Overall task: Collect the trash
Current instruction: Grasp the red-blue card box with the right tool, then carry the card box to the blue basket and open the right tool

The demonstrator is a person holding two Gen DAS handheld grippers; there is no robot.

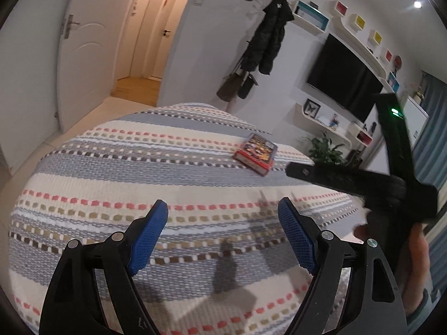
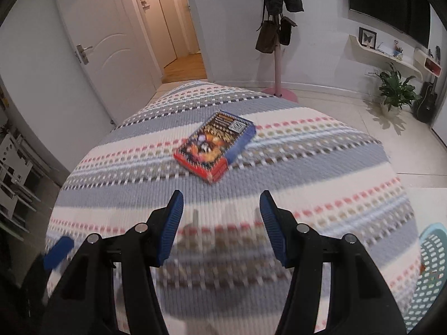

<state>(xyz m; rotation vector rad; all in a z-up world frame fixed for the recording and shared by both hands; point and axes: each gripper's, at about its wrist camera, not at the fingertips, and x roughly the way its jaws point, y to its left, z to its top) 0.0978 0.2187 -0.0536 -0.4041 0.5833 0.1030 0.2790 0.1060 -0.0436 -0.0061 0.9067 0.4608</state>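
Note:
A flat colourful box [image 2: 215, 146] with red and blue sides lies on a table under a striped woven cloth [image 2: 279, 184]. My right gripper [image 2: 222, 195] hovers just short of the box, jaws open with nothing between them. In the left wrist view the same box [image 1: 255, 153] lies farther off to the right. My left gripper [image 1: 223, 203] is open and empty above the striped cloth [image 1: 139, 162]. The black body of the right gripper [image 1: 349, 178], held by a hand, reaches in from the right. One blue fingertip of the left gripper [image 2: 58, 252] shows at the lower left of the right wrist view.
A teal perforated basket [image 2: 431, 265] stands low at the right beside the table. Beyond it are a coat stand with a black jacket [image 1: 268, 42] and bags, a white door [image 2: 92, 53], a wall television [image 1: 343, 81], a potted plant [image 2: 396, 89] and a guitar [image 2: 427, 100].

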